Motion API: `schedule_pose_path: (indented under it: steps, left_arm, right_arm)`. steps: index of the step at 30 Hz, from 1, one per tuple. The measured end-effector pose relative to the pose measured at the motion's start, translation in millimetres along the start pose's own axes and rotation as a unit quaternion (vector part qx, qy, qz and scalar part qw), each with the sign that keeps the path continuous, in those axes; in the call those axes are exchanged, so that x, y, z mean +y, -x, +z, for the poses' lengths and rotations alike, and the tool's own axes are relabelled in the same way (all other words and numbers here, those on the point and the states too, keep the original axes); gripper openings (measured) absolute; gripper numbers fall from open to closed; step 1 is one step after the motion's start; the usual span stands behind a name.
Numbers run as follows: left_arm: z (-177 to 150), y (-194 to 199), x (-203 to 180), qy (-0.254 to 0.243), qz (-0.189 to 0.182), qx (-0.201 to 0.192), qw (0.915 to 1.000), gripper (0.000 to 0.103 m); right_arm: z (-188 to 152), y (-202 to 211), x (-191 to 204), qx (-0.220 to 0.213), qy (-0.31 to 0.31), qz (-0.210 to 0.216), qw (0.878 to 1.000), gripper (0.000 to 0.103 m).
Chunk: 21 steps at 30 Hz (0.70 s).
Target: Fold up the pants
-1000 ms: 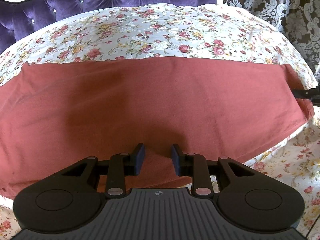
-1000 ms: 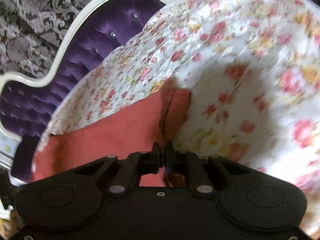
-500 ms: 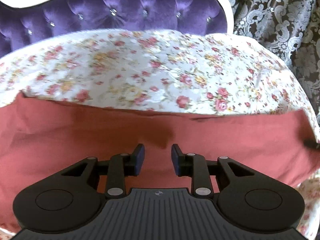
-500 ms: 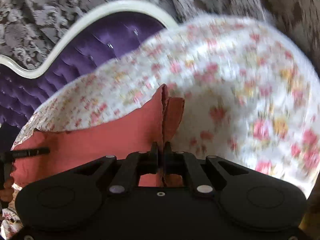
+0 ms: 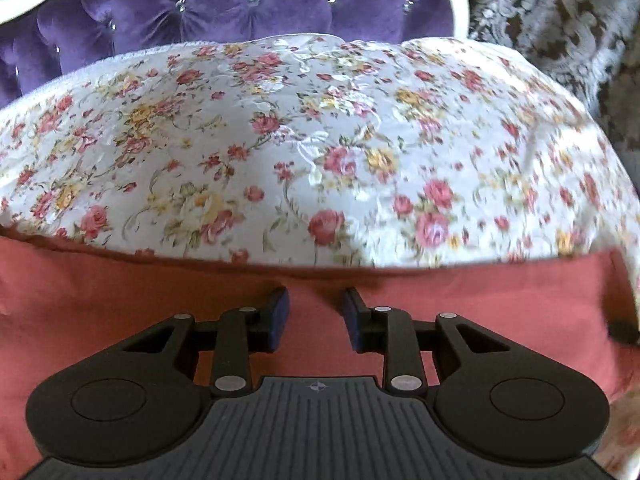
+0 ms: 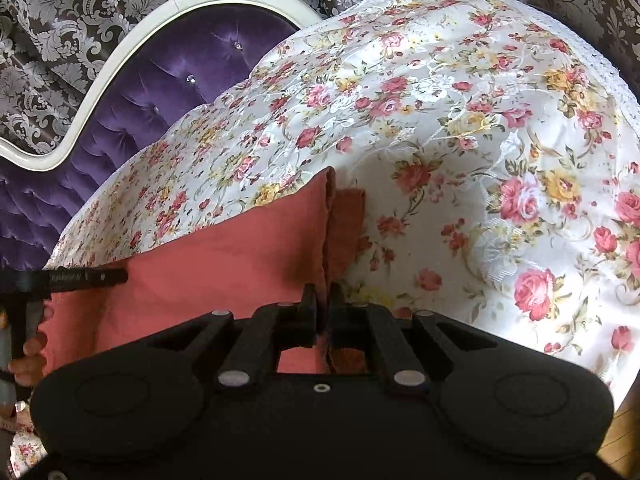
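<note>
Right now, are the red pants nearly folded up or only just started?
Still early. Done: the pants lie as one long band across the flowery bedspread. In hand: the right gripper pinches one end, the left gripper is open above the cloth. Left: folding the band shorter.

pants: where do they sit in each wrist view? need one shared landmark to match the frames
Left wrist: the red pants fill a wide band across the lower half, under and beyond the open left gripper.
Right wrist: the pants lie at lower left and centre, one edge pinched in the shut right gripper.
Shared landmark: the purple tufted headboard, top in the left view, upper left in the right.
</note>
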<state>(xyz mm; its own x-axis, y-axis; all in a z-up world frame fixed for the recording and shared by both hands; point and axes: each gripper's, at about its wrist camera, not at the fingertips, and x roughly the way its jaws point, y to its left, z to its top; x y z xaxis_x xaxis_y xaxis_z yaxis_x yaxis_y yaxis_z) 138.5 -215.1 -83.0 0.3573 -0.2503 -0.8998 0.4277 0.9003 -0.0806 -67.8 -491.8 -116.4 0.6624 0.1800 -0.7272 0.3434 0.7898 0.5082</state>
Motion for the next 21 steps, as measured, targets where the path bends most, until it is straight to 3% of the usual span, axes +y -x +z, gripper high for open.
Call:
schedule_pose_path:
  steps: [5, 13, 17, 21]
  left_arm:
    - [-1.8, 19.7, 1.5, 0.004, -0.003, -0.024, 0.9997, 0.029]
    - [-65.6, 50.9, -1.7, -0.024, -0.043, -0.027, 0.9984, 0.029]
    - [-85.8, 39.1, -5.6, -0.036, -0.037, -0.011, 0.9986, 0.029]
    - [-86.2, 37.5, -5.5, -0.042, -0.036, -0.015, 0.9984, 0.029]
  right_arm:
    - [-2.3, 0.6, -4.6, -0.002, -0.021, 0.013, 1.000, 0.013]
    - [-0.8, 11.6, 5.7, -0.015, -0.015, 0.012, 1.000, 0.012]
    - [6.3, 39.6, 31.1, -0.043, -0.010, 0.031, 0.999, 0.012]
    - [15.5, 65.0, 80.1, -0.062, 0.014, 0.066, 0.996, 0.012]
